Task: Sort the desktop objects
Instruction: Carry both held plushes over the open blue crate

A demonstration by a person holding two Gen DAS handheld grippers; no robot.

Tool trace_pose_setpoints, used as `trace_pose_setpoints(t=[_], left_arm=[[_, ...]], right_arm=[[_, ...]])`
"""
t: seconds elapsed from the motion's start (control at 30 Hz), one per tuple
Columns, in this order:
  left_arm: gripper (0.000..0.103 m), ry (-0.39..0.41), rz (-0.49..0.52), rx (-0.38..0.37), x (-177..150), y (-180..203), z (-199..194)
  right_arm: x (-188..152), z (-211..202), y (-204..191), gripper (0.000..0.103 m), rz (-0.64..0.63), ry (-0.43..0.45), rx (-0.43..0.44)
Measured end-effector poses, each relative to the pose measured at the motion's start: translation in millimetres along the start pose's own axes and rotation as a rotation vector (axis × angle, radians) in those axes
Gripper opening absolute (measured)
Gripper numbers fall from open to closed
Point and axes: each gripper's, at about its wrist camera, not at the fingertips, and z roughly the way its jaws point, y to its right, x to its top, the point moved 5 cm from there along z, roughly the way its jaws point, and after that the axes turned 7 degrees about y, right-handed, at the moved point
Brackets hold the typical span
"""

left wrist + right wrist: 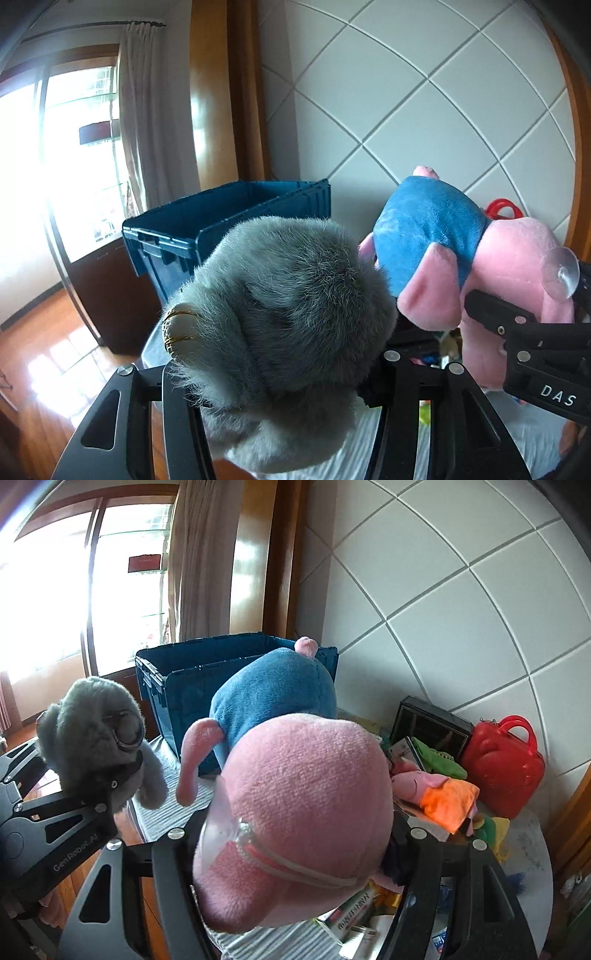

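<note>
Nearest the lens in the left wrist view: grey plush toy (280, 314), clamped between the fingers of the left gripper (280, 398) and held clear above the tabletop (162, 812). Nearest the lens in the right wrist view: pink pig plush (295, 823) in a blue garment, head-first toward the camera, gripped by the right gripper (295, 853) with fingers closed narrowly onto the soft head; clear suction cup (221, 834) and cord trailing from the head. Both toys raised side by side, near the open blue crate (207, 686) standing just beyond them at the tabletop's far edge. Remaining clutter at right: red case (506, 764), black box (428, 723), orange cloth (447, 805), cartons, seemingly unsorted, though partly hidden behind the pig. Risks from here: slip of either toy out of the fingers, since pile compresses and offers little purchase; snagging of the cord on a finger at release; collision of the two grippers, given their closeness; a drop short of the crate rim onto tabletop or floor.
</note>
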Motion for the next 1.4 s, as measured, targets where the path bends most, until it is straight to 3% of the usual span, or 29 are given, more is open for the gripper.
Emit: trace_pose_setpoints(t=[0.17, 0.43, 0.73, 0.97, 1.4], left_arm=[[0.052, 0.037, 0.009, 0.0, 18, -62, 12], [0.052, 0.104, -0.022, -0.022, 60, -96, 52], [0.053, 0.173, -0.021, 0.071, 128, -139, 120], [0.053, 0.141, -0.049, 0.121, 146, -169, 172], [0.053, 0.109, -0.013, 0.031, 170, -236, 273]], right_arm=[[17, 19, -29, 0.069, 0.008, -0.001, -0.024], [54, 61, -36, 0.069, -0.004, 0.025, -0.053], [129, 137, -33, 0.069, -0.008, 0.124, -0.002], [171, 187, -50, 0.069, -0.031, 0.151, 0.039], [224, 281, -112, 0.069, -0.004, 0.143, -0.018]])
